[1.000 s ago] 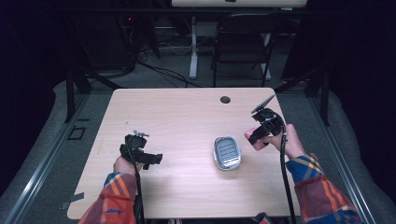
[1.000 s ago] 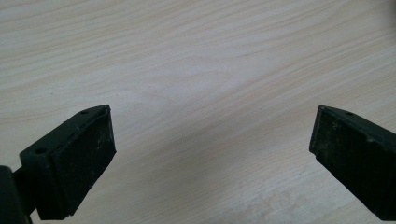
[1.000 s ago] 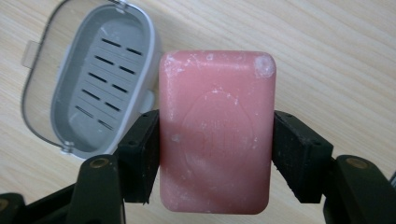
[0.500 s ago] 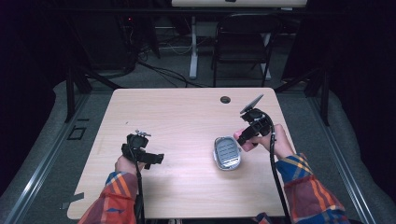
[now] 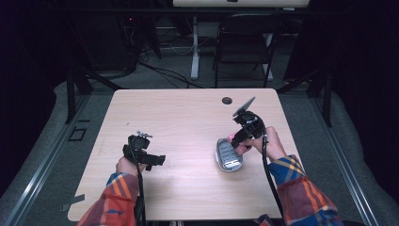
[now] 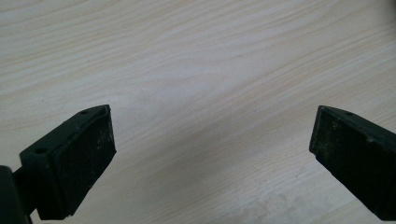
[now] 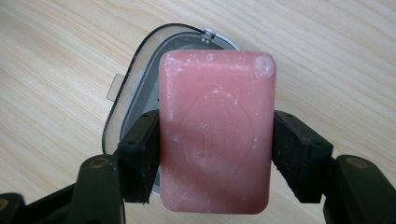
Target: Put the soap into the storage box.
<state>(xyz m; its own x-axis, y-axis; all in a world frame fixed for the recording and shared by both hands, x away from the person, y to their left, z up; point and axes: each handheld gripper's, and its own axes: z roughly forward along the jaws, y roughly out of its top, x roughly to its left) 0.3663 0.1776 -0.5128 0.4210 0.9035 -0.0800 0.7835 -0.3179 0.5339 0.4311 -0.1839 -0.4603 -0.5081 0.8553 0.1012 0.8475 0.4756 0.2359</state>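
Fingers first: the left gripper [image 5: 153, 159] sits low over bare table [image 5: 188, 122] at the left, jaws spread wide with nothing between them. Across to the right, the right gripper [image 7: 215, 154] is clamped on a pink soap bar [image 7: 215, 135], pads pressing its long sides. The soap dish [image 5: 229, 155] lies directly beneath, its length running the same way as the bar. Right hand's job, surely: straight down into the dish.
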